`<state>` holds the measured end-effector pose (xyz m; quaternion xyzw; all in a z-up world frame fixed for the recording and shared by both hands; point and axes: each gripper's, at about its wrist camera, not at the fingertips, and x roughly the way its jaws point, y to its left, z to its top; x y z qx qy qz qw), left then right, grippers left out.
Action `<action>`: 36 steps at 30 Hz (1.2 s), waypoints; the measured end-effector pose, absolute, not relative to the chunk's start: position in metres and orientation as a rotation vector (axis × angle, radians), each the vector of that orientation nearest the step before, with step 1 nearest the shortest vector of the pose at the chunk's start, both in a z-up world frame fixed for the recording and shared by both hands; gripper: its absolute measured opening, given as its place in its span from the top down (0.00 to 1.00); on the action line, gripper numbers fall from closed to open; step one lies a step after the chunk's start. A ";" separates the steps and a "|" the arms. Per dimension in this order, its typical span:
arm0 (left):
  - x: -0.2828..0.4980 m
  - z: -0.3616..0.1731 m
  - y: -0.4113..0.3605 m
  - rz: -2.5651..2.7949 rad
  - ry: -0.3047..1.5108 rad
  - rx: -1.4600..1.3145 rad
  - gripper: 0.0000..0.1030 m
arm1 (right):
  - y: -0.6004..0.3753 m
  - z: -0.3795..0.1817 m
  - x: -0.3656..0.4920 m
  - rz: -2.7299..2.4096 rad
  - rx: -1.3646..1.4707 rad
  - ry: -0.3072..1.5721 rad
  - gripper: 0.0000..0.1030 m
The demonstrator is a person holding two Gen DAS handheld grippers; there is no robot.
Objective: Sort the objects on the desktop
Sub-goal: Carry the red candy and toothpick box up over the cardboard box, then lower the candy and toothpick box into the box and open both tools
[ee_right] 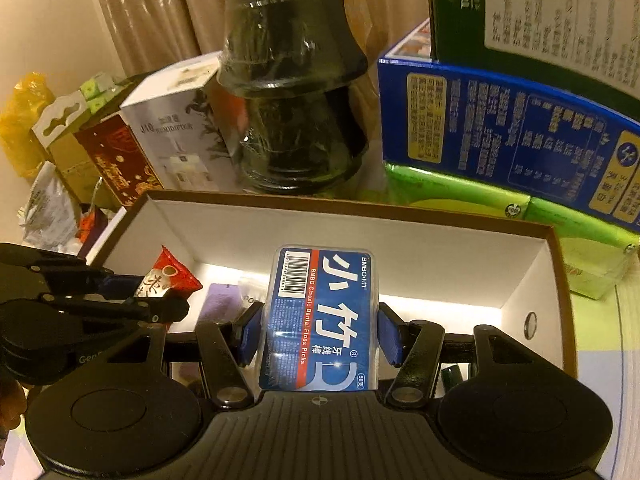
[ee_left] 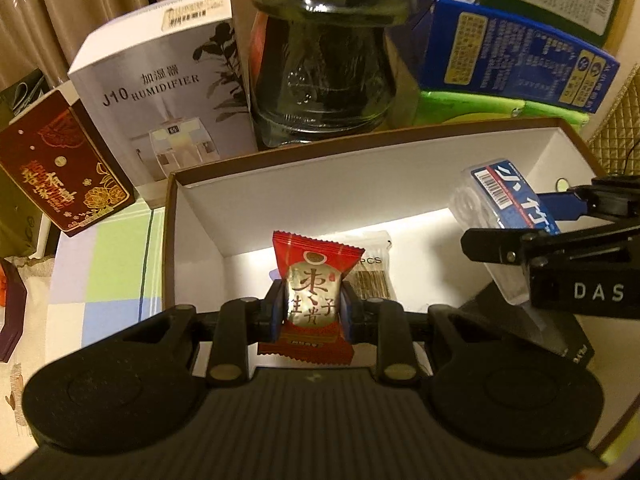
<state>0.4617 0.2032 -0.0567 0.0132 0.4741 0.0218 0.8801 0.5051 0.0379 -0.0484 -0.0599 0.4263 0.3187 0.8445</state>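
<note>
Left wrist view: the left claw [ee_left: 313,312] is clenched on a red candy packet [ee_left: 313,300], held above the open white box [ee_left: 400,160].
Box floor: a clear small bag [ee_left: 374,276] is seen behind the packet.
Right wrist view: the right claw [ee_right: 318,334] is grasping a blue dental floss case [ee_right: 320,320], held over the same box [ee_right: 360,232].
Behind the box: a humidifier carton [ee_right: 176,140] and a dark wrapped jar [ee_right: 296,120] are placed on the counter.

Both views ride just behind their own claw and look steeply down, from close up, into the same white-lined box [ee_left: 400,184]. The left wrist view catches the right claw [ee_left: 532,220] at its right edge; the right wrist view catches the left claw [ee_right: 156,292] at its left edge. Both share the humidifier carton [ee_left: 168,92] and the dark stacked bowls [ee_right: 292,92] across the top of the frame.
</note>
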 end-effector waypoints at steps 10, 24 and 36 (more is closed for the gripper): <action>0.477 -0.069 0.212 0.060 1.005 0.014 0.78 | 0.050 -0.061 0.518 0.674 -0.139 0.922 0.46; 0.484 -0.073 0.215 0.058 1.012 0.004 0.78 | 0.057 -0.066 0.529 0.674 -0.144 0.921 0.46; 0.488 -0.077 0.209 0.052 1.000 -0.004 0.72 | 0.057 -0.073 0.533 0.660 -0.145 0.935 0.46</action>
